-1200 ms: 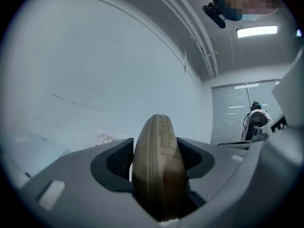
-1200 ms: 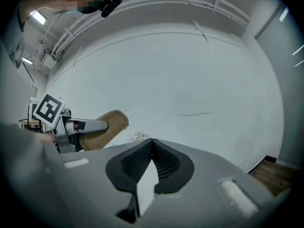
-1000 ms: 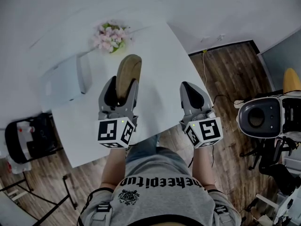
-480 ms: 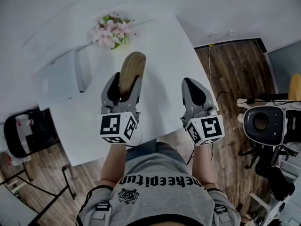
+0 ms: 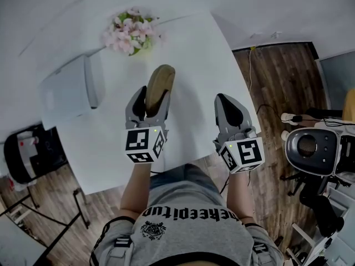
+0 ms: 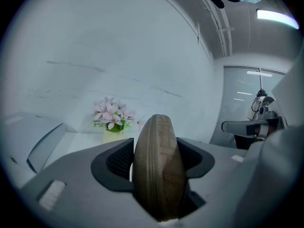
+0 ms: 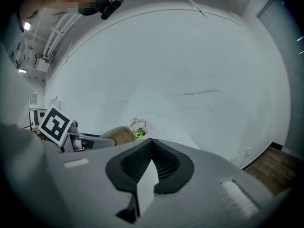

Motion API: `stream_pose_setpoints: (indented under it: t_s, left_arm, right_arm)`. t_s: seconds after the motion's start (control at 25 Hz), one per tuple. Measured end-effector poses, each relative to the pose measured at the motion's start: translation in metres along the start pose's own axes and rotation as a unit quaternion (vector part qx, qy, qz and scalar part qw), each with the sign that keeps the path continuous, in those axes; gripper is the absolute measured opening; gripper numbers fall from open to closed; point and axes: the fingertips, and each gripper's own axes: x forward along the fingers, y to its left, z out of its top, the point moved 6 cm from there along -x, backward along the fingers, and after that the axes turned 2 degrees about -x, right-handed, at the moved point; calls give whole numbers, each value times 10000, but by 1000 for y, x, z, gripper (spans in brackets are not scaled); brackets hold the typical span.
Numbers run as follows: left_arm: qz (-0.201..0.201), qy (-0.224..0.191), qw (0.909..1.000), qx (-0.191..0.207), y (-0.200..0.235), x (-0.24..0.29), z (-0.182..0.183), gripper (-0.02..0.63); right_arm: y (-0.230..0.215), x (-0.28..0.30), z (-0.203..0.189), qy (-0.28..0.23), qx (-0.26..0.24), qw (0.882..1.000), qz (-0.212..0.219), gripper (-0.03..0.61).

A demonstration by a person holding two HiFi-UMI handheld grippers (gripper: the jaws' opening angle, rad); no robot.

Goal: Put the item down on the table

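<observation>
A tan oval item (image 5: pixel 160 83) with a ribbed edge stands on its edge between the jaws of my left gripper (image 5: pixel 150 97), which is shut on it, above the white table (image 5: pixel 194 54). In the left gripper view the item (image 6: pixel 159 175) fills the gap between the dark pads. My right gripper (image 5: pixel 227 105) hovers over the table's near right edge. Its jaws are shut (image 7: pixel 152 146) with nothing between them. From the right gripper view the item (image 7: pixel 118 136) shows at the left.
A pot of pink flowers (image 5: pixel 130 35) stands at the table's far side. A white box (image 5: pixel 69 90) lies at the table's left. A black chair (image 5: pixel 25 154) is at the left, a white and black machine (image 5: pixel 313 146) on the wooden floor at the right.
The left gripper with the item has drifted slightly right and nearer to me. The right gripper has hardly moved. Both stay shut.
</observation>
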Motion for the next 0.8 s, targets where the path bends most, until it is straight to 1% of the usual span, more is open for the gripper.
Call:
stream_pose_setpoints:
  t_s: [0.24, 0.64, 0.8]
  left_arm:
    - [56, 276, 9996, -53, 3, 12, -18, 285]
    - [137, 749, 9971, -3, 5, 31, -48, 285]
    - [150, 854, 9962, 36, 5, 37, -56, 285]
  right_arm:
    - [-4, 2, -9, 140, 45, 9999, 5, 0]
    - [-9, 6, -20, 331, 93, 9994, 23, 0]
    - [-10, 7, -25, 400, 114, 9991, 25, 0]
